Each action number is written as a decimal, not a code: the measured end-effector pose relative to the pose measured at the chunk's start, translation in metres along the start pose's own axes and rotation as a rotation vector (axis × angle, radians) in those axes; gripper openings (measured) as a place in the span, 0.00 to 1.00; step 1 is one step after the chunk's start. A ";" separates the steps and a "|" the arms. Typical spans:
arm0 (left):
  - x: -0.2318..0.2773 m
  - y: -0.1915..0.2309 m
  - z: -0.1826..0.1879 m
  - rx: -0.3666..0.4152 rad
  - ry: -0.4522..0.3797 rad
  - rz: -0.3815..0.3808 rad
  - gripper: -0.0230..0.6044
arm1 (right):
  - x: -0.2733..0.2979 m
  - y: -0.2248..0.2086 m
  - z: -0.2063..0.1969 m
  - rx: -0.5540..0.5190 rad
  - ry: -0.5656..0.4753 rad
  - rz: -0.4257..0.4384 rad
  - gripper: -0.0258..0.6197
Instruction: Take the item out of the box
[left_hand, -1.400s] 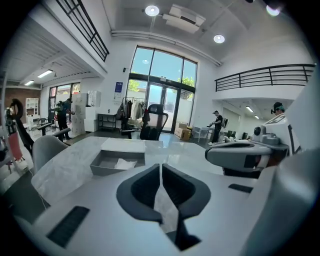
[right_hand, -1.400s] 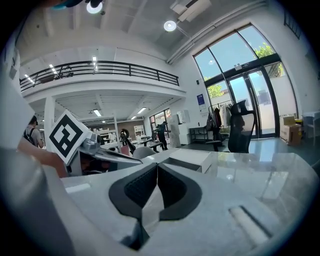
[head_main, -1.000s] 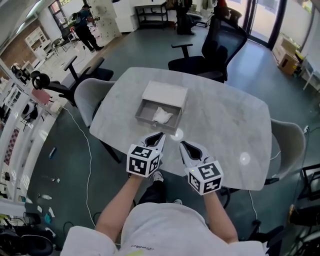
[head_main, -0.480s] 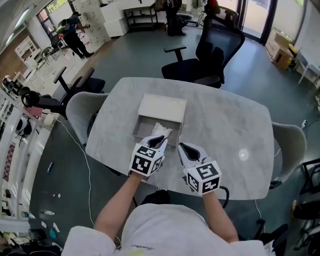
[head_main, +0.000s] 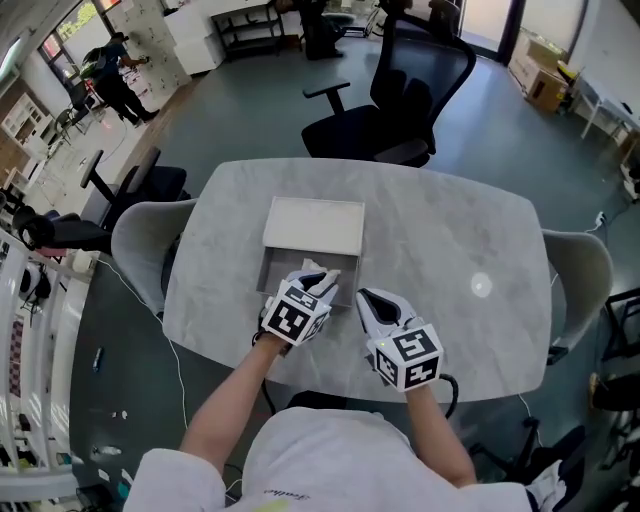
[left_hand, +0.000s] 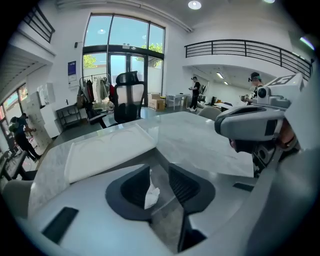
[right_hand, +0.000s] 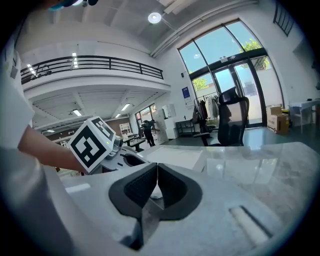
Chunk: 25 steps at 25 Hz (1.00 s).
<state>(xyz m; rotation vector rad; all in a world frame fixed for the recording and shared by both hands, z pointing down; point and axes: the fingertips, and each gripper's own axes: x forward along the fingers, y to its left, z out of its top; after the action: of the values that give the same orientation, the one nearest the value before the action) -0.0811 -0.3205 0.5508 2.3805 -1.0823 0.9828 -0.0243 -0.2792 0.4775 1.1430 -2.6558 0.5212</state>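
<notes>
A light grey box (head_main: 312, 226) lies on the marble table, its drawer tray (head_main: 270, 270) pulled out toward me. A crumpled white item (head_main: 314, 266) lies in the tray. My left gripper (head_main: 318, 280) reaches into the tray. In the left gripper view its jaws are opening, and the white item (left_hand: 150, 192) sits in the gap of the left gripper (left_hand: 157, 171) without the pads pressing on it. My right gripper (head_main: 366, 297) hovers just right of the tray, over the table. The right gripper (right_hand: 156, 171) is shut with nothing in it.
The round-cornered marble table (head_main: 450, 250) has grey chairs at its left (head_main: 135, 245) and right (head_main: 580, 270) and a black office chair (head_main: 400, 90) behind it. People stand far off at the back left (head_main: 115, 65). The table edge is close below my grippers.
Both grippers have moved forward to the box. The left one now reaches into the drawer tray over the white item, and its jaws have parted. The right one stays shut.
</notes>
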 end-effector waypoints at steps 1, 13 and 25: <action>0.005 0.002 -0.002 0.017 0.019 -0.008 0.19 | 0.002 -0.002 -0.001 0.007 0.003 -0.008 0.05; 0.051 0.020 -0.016 0.135 0.191 -0.101 0.33 | 0.021 -0.020 -0.014 0.062 0.031 -0.054 0.05; 0.083 0.022 -0.035 0.209 0.297 -0.136 0.41 | 0.029 -0.038 -0.024 0.100 0.049 -0.092 0.05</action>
<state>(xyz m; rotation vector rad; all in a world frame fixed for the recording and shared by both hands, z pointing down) -0.0748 -0.3585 0.6345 2.3283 -0.7307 1.4028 -0.0152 -0.3131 0.5175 1.2561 -2.5472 0.6628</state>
